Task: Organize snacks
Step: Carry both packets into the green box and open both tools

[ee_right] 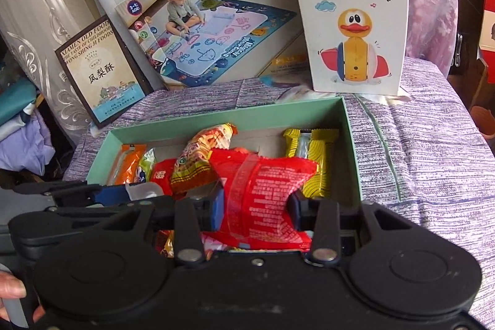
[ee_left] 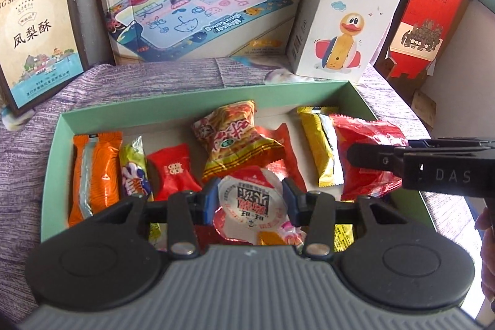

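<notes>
Left gripper (ee_left: 250,201) clamps a jelly cup (ee_left: 249,200); right gripper (ee_right: 255,211) clamps a red packet (ee_right: 263,184), both over the box (ee_left: 198,99). Judged step: placing snacks; next, find free spots, then release.

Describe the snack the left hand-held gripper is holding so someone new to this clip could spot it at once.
Start at the shallow green box on the purple cloth, full of wrapped snacks. At its near edge, the left hand-held gripper is closed on a small jelly cup. Unlike the flat foil packets around it, it is a round cup with a white peel-off lid printed in red.
</notes>
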A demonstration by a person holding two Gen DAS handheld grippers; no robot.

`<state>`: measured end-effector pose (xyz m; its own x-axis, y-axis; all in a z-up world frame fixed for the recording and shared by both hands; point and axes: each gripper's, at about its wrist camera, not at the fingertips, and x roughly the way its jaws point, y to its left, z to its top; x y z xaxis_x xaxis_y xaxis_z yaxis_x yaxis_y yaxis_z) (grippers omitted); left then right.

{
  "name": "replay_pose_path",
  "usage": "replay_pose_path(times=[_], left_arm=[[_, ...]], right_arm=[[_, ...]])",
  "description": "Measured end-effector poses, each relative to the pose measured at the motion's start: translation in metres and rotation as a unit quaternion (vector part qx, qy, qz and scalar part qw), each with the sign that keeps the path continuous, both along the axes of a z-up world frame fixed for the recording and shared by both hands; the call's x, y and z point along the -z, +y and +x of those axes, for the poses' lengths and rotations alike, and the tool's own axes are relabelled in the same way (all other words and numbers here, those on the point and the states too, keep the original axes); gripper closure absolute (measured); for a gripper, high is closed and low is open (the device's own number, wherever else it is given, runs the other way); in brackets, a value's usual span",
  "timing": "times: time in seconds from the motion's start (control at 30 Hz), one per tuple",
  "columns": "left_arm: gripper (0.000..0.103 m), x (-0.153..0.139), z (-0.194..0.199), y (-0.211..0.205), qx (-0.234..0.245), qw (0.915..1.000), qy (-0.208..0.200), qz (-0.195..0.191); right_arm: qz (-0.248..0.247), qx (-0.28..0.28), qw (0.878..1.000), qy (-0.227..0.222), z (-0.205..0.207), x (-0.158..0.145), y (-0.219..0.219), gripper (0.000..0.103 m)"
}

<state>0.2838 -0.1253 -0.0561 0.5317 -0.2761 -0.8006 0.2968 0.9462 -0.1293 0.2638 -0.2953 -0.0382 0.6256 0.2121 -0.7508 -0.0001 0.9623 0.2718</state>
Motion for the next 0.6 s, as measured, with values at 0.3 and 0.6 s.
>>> replay_pose_path(times=[0.3, 0.6], left_arm=[[0.000, -0.003, 0.000, -0.006, -0.021, 0.9990, -0.029, 0.028], [0.000, -0.014, -0.039, 0.000, -0.011, 0.9996, -0.021, 0.017]], right_arm=[[0.001, 0.019, 1.000, -0.015, 0.002, 0.001, 0.000, 0.009], [-0.009, 0.016, 0.999, -0.027, -0.033, -0.018, 0.001, 0.000]])
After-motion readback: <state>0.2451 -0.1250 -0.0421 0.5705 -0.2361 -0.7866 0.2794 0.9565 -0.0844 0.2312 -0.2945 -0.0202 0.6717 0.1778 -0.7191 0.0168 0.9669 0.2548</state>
